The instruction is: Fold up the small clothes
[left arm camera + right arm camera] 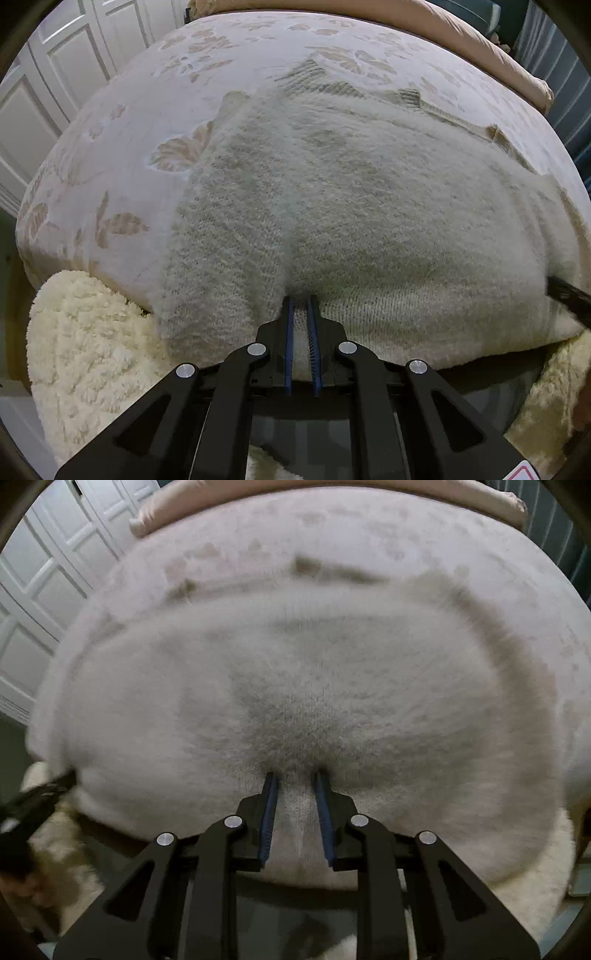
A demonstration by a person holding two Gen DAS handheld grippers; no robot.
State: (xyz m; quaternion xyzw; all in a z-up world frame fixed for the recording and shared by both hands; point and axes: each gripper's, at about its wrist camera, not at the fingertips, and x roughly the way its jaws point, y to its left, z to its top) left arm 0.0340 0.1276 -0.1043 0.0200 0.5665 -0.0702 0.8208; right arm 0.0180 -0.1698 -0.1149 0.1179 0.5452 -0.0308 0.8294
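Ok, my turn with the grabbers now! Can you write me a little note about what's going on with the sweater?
Left gripper: shut on the near edge of the sweater.
Right gripper: also pinching that near edge, further along; this view is blurred.
The sweater lies spread on the bed, its near edge at the bed's edge. A fluffy rug lies below.
Done: both grips taken on the near edge.
Left: no fold shows yet. Probably carry that edge up and over towards the far side, then fold again.

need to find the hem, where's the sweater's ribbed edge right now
In the left wrist view the ribbed edge runs along the sweater's far side, toward the pillow.
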